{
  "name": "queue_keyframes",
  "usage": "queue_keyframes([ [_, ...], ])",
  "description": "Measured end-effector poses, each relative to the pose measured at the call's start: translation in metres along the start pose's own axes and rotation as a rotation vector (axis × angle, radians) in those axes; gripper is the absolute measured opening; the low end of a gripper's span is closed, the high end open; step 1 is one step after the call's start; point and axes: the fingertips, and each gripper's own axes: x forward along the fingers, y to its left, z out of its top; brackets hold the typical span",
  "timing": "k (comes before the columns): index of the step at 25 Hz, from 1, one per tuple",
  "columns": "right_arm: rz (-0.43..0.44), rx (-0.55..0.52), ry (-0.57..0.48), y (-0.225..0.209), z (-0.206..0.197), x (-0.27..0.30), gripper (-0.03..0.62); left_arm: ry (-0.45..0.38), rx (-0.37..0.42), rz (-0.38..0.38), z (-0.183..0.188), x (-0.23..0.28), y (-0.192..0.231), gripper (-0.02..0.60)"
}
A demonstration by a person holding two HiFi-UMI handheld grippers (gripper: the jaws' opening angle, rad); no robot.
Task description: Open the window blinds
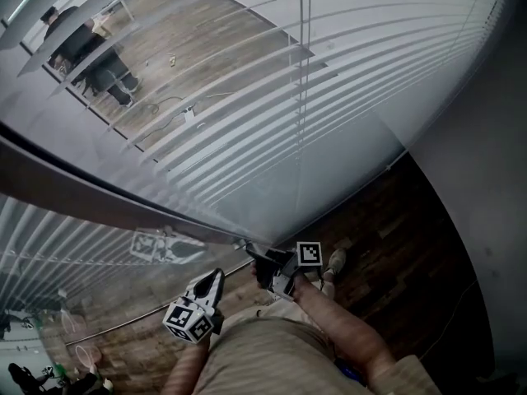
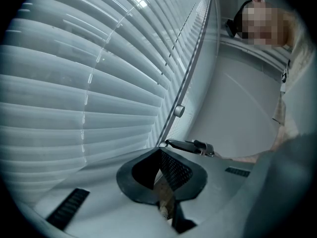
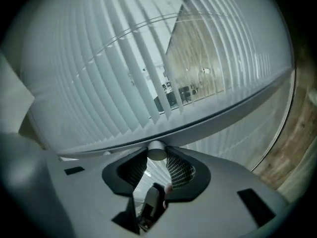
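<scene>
Pinched between the mesh-padded fingers (image 3: 181, 171) of the right gripper (image 3: 156, 157): a smooth grey cylindrical knob (image 3: 157, 150). Just beyond those fingertips, the window blinds (image 3: 99, 83), thin flat white slats, partly tilted. Pressed together and empty, the left gripper (image 2: 158, 151) fingers, slats left of and beyond them.

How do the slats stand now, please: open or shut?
Partly open: the slats are tilted apart, and the room beyond shows through the gaps in the head and right gripper views.
</scene>
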Motion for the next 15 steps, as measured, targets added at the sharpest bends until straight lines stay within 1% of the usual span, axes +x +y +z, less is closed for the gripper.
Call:
queue_keyframes([
  [3,0.119,0.141,-0.011,-0.005,0.0,0.001,0.127,0.002,0.0,0.002,-0.001,0.001,0.003,0.014],
  [5,0.169,0.201,-0.013,-0.007,0.002,0.002,0.127,0.002,-0.001,0.004,-0.002,0.002,0.004,0.015],
  [10,0.206,0.284,-0.016,-0.008,0.001,0.002,0.127,0.001,0.001,0.007,0.0,0.003,0.004,0.015],
  [15,0.295,0.468,-0.015,-0.014,0.001,0.002,0.127,-0.003,0.0,0.009,0.0,0.004,0.005,0.015],
])
